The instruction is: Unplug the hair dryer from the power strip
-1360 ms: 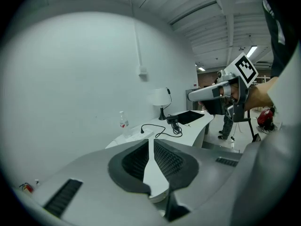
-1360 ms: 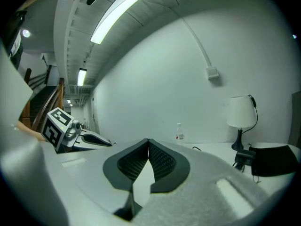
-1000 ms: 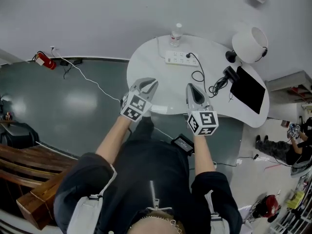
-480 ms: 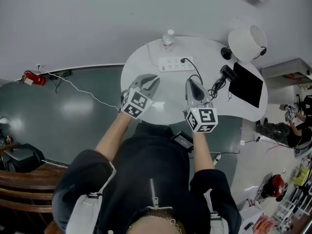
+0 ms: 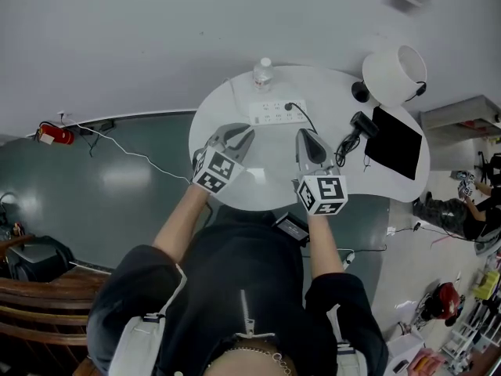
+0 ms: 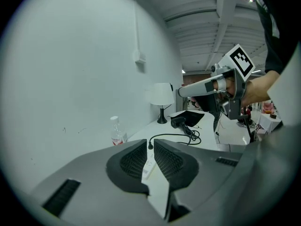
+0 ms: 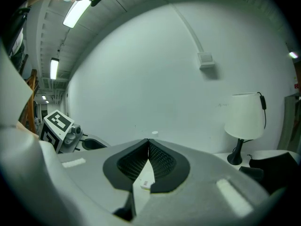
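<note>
Black plug in white power strip

Plug in power strip; hair dryer right; left tongs, right tongs above table.

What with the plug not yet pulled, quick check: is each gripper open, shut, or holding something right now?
Left gripper: jaws shut, nothing between them.
Right gripper: jaws shut, nothing between them.

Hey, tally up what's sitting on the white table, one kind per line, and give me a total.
Water bottle: 1
Power strip: 1
Hair dryer: 1
Lamp: 1
Black flat panel: 1
Total: 5
</note>
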{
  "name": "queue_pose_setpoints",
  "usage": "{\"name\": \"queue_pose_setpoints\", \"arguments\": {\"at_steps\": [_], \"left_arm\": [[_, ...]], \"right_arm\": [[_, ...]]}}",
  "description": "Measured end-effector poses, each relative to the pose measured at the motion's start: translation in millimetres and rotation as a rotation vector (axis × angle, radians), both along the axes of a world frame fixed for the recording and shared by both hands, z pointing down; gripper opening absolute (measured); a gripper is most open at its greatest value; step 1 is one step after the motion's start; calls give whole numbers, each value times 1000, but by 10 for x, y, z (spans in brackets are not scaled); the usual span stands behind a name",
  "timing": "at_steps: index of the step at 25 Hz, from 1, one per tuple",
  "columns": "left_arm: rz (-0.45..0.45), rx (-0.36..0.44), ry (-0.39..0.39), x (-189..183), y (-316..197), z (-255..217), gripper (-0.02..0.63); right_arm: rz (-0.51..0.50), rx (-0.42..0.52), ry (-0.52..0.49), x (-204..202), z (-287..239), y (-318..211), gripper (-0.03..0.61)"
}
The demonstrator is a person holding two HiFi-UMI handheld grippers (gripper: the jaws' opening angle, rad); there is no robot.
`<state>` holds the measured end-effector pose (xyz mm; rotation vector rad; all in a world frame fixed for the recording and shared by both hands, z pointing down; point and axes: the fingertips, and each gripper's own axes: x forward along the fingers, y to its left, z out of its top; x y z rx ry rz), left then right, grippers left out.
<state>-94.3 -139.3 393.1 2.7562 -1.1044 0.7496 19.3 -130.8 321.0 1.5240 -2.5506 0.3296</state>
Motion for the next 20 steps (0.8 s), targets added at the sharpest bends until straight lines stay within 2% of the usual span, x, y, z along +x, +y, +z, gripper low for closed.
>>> {"name": "queue_pose_setpoints", "arguments": {"at_steps": [7, 11, 14, 16, 17, 20], "left_arm": [[46, -16, -67, 66, -184, 162, 40], [120, -19, -125, 121, -291, 268, 52], [194, -32, -180, 151, -368, 358, 145], [245, -35, -227, 148, -412, 446, 180], [272, -39, -247, 145, -422, 496, 224], [340, -44, -269, 163, -449, 614, 309]], "right_arm": [[5, -42, -22, 65, 172, -94, 5], [3, -70, -32, 87, 298, -105, 5], [6, -86, -39, 110, 382, -106, 5], [9, -96, -46, 112, 435, -112, 5], [10, -103, -49, 107, 464, -108, 5], [12, -124, -56, 88, 557, -82, 5]]}}
